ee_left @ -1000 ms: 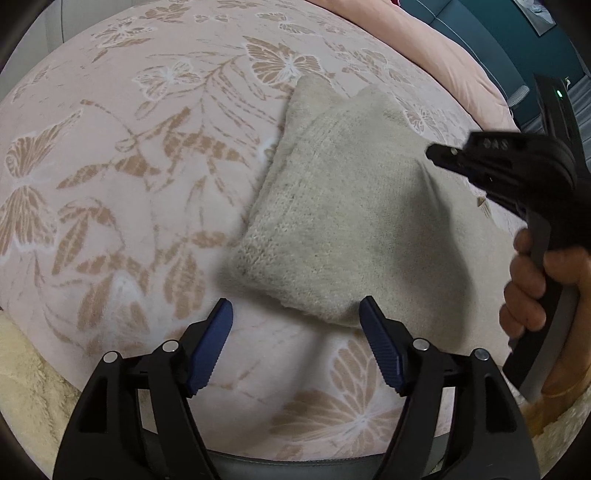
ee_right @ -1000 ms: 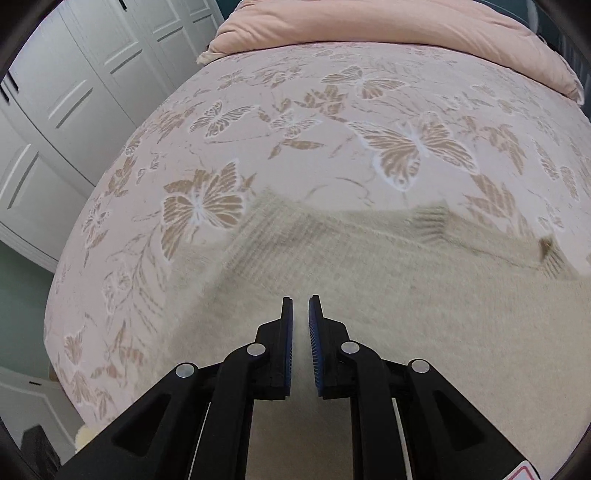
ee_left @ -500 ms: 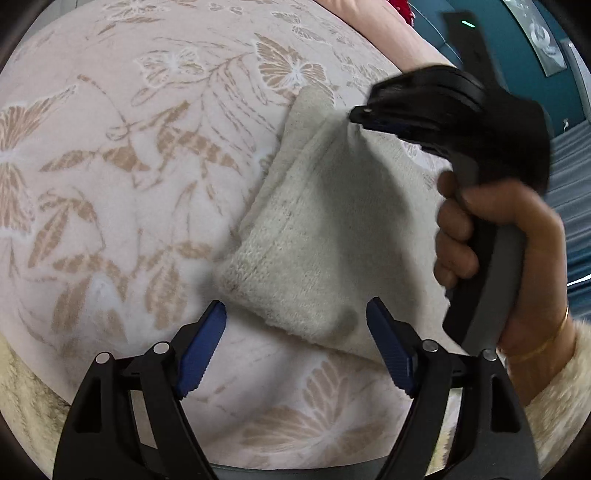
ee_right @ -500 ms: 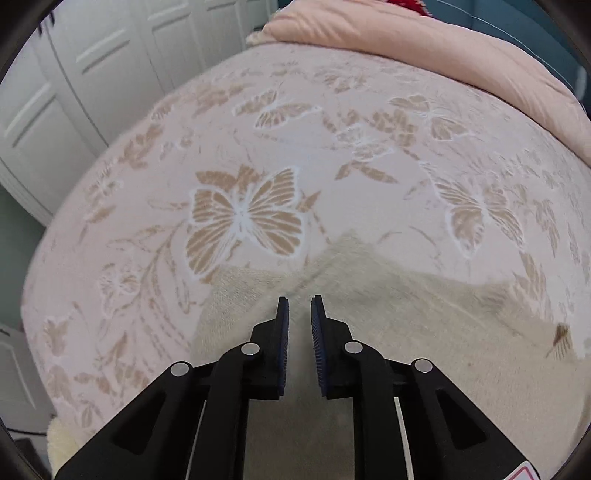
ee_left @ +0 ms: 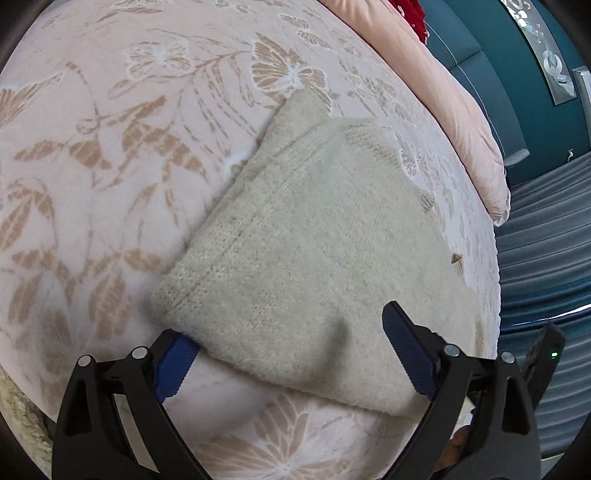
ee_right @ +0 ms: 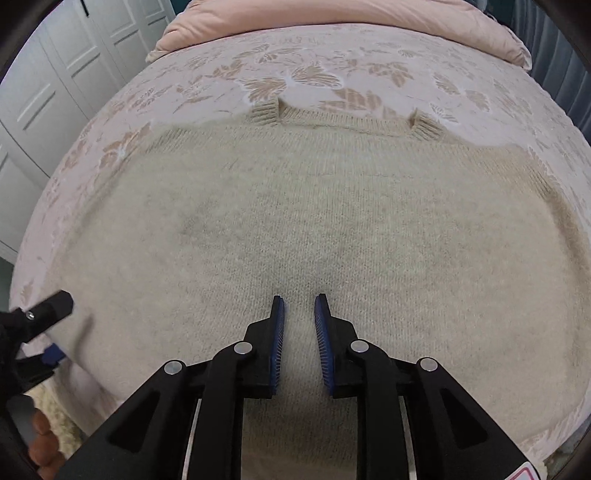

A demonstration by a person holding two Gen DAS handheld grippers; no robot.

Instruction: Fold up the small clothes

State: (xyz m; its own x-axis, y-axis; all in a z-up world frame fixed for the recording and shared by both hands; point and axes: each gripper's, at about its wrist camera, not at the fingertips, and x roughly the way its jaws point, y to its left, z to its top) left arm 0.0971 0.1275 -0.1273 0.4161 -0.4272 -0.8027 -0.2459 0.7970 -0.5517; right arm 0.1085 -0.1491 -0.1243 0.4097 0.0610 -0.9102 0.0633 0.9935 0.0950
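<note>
Bed: pink bedspread with tan butterfly print (ee_right: 314, 79), bearing the garment.
Garment: cream knitted sweater (ee_right: 314, 221), folded flat mid-bed; ribbed cuffs and neckline toward the pillow end, long axis running side to side in the right wrist view.
Left gripper (ee_left: 288, 350): jaws opening wide, straddling the sweater's near corner, pads not pressing.
Right gripper (ee_right: 299, 317): jaws opening slightly, narrow gap, hovering over the knit, holding nothing.
Risk: a pinch catching only the top layer would likely pull the fold apart.

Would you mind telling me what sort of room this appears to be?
Most likely a bedroom: a pink butterfly-print bedspread under the folded cream knitted sweater, a plain pink pillow beyond it, and white panelled wardrobe doors alongside.
</note>
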